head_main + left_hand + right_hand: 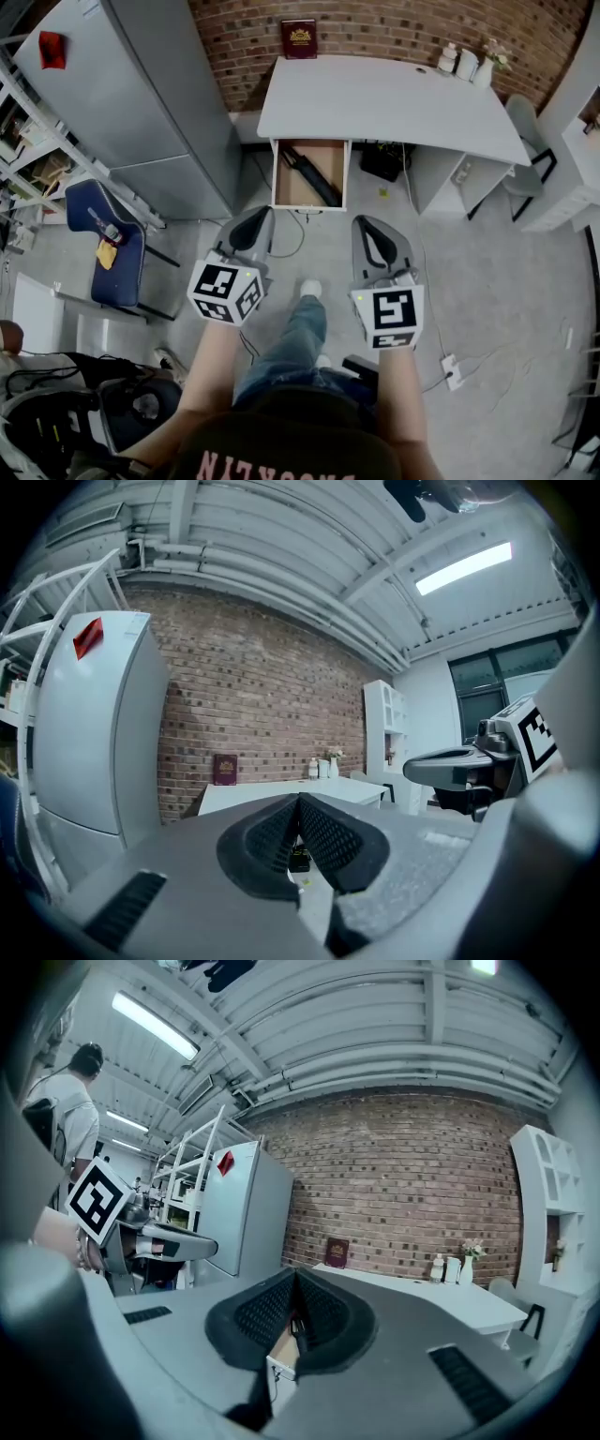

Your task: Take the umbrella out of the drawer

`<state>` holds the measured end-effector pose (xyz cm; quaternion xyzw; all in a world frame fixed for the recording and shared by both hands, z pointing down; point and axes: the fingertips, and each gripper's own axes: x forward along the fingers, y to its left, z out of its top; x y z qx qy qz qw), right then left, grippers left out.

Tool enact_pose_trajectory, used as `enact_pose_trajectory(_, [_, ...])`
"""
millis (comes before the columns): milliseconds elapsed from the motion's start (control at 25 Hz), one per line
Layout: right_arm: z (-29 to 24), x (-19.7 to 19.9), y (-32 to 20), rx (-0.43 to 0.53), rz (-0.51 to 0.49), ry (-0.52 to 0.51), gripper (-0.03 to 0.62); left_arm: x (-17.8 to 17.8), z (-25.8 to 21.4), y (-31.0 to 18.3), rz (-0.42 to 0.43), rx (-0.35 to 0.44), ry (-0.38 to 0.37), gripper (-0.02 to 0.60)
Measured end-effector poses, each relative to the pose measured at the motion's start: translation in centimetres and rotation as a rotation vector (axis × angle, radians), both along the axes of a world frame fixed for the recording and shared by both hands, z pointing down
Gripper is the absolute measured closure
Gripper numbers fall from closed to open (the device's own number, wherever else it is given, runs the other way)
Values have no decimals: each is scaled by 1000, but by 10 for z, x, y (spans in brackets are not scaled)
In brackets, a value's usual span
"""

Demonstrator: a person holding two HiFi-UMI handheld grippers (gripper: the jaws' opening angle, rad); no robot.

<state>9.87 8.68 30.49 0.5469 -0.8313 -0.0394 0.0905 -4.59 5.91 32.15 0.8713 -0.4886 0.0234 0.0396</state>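
only the head view plainly shows the umbrella point(312, 177) in the open drawer point(292, 190); left gripper point(254, 219) and right gripper point(371, 226) closed, apparently empty.

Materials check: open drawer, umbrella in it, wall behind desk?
Drawer: bare brown interior, likely wood or fibreboard, matte.
Umbrella: black, probably fabric canopy; too small to confirm.
Wall: exposed red-brown brick, mortar lines visible.

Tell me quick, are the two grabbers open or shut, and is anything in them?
Left gripper: closed, jaws together, holding nothing.
Right gripper: closed, jaws together, holding nothing.
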Motion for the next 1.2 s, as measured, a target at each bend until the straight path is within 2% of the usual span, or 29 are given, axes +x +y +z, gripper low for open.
enact_pose_trajectory(400, [26, 6, -119, -71, 29, 34, 602, 2, 32, -132, -14, -96, 7, 583])
enact_pose_trajectory(720, [54, 8, -216, -159, 65, 30, 602, 10, 73, -236, 22, -226, 36, 581])
enact_pose_trajectory(960, [81, 7, -274, -224, 79, 22, 602, 20, 115, -292, 69, -352, 70, 502])
enact_pose_trajectory(1200, [113, 1, -308, -286, 30, 78, 602, 26, 162, -321, 87, -493, 122, 424])
